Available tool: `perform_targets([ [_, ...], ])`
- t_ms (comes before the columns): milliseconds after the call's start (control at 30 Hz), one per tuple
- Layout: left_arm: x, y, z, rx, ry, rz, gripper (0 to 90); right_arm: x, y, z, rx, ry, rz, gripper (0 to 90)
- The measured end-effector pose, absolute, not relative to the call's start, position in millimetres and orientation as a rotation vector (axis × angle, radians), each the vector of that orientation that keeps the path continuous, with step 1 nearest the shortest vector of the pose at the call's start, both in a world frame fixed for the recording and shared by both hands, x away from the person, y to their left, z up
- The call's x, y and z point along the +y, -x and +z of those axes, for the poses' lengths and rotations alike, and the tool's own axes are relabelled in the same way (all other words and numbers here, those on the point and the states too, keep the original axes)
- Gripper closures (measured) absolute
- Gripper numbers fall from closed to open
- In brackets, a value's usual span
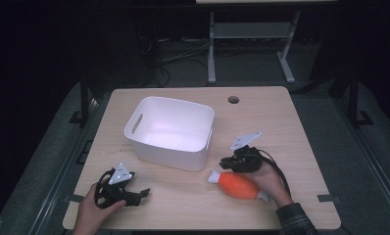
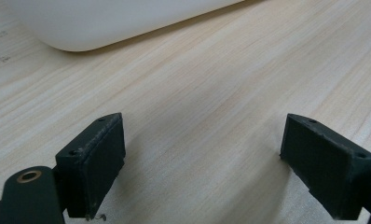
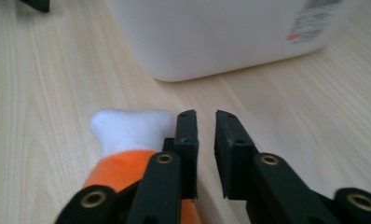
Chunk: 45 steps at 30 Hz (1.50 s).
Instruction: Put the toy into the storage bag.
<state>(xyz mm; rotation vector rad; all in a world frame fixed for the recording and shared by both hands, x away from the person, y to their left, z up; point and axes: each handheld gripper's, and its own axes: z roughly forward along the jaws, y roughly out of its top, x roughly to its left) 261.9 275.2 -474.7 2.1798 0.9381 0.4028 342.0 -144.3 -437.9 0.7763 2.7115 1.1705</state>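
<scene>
An orange plush toy (image 1: 238, 186) with a white end lies on the wooden table (image 1: 291, 132), in front of a white plastic bin (image 1: 169, 131). My right gripper (image 1: 226, 163) hovers just over the toy's white end. In the right gripper view its jaws (image 3: 206, 128) stand nearly together with nothing between them, and the toy (image 3: 127, 135) lies just to their left. My left gripper (image 1: 143, 193) rests near the table's front left. Its jaws (image 2: 202, 158) are wide apart over bare wood.
The bin (image 3: 221, 32) is empty and stands close ahead of the right gripper; its rounded corner (image 2: 104, 23) is also ahead of the left one. A round cable hole (image 1: 233, 100) sits near the table's far edge. A desk frame (image 1: 252, 44) stands beyond.
</scene>
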Motion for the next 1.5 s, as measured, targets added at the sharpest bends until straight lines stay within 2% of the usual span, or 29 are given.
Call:
perform_targets([
  [67,275,-262,-475,0.938,-2.18,0.403,12.9,-148,-342,-437,2.701,-0.786,1.177,73.9],
  [133,275,-262,-475,0.938,-2.18,0.403,12.9,-160,-344,-435,2.675,-0.836,1.207,63.3],
  [300,275,-262,-475,0.938,-2.18,0.403,12.9,-172,-344,-434,2.653,-0.885,1.21,54.9],
  [367,275,-262,-475,0.938,-2.18,0.403,12.9,-182,-341,-431,2.639,-0.921,1.216,46.7],
  [433,275,-262,-475,0.938,-2.18,0.403,12.9,-185,-340,-431,2.634,-0.926,1.213,44.8],
  [600,275,-262,-475,0.938,-2.18,0.403,12.9,-198,-329,-430,2.625,-0.965,1.199,28.7],
  [867,275,-262,-475,0.938,-2.181,0.403,12.9,-209,-313,-426,2.634,-0.971,1.249,23.3],
  [1033,275,-262,-475,0.935,-2.182,0.405,12.9,-212,-301,-428,2.637,-0.972,1.254,15.2],
  [1500,275,-262,-475,0.935,-2.182,0.405,12.9,-198,-296,-442,2.708,-0.894,1.28,13.4],
])
